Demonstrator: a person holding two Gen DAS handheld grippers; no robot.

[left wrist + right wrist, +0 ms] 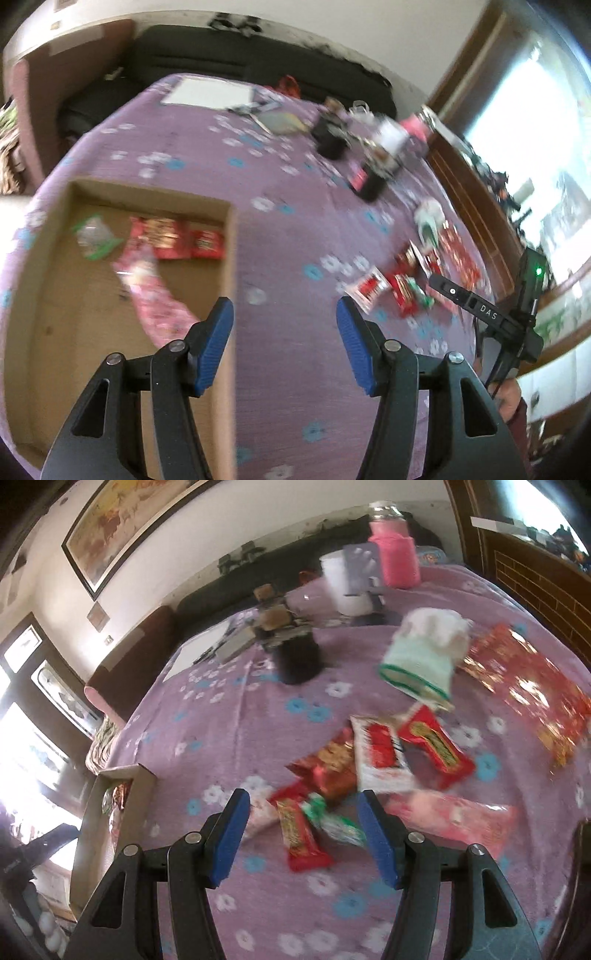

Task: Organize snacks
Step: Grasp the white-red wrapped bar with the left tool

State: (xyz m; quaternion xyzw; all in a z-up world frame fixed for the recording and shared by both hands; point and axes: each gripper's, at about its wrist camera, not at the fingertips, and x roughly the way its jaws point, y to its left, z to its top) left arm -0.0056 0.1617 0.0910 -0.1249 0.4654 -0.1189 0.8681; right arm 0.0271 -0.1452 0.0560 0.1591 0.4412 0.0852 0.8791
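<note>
A cardboard box [229, 258] lies on the purple flowered cloth at the left. It holds two red packets [177, 238], a long pink packet [151, 291] and a green-edged clear one [94, 236]. My left gripper [283, 310] hangs open and empty over the box's right wall and the bare cloth beside it. Loose snacks [402, 288] lie to the right. My right gripper [303, 801] is open above that pile. A red bar [299, 834] and a green-white packet [334, 821] show between its fingers, untouched. A white-red packet [380, 757], a red packet [436, 746] and a pink packet [454, 818] lie beyond.
Further back stand a black jar [299, 657], a white cup [343, 583] and a pink jar [395, 557]. A mint-green pouch [424, 653] and a big red bag [524, 686] lie at the right. White paper [210, 92] is at the far end. Dark wooden furniture [469, 206] borders the right side.
</note>
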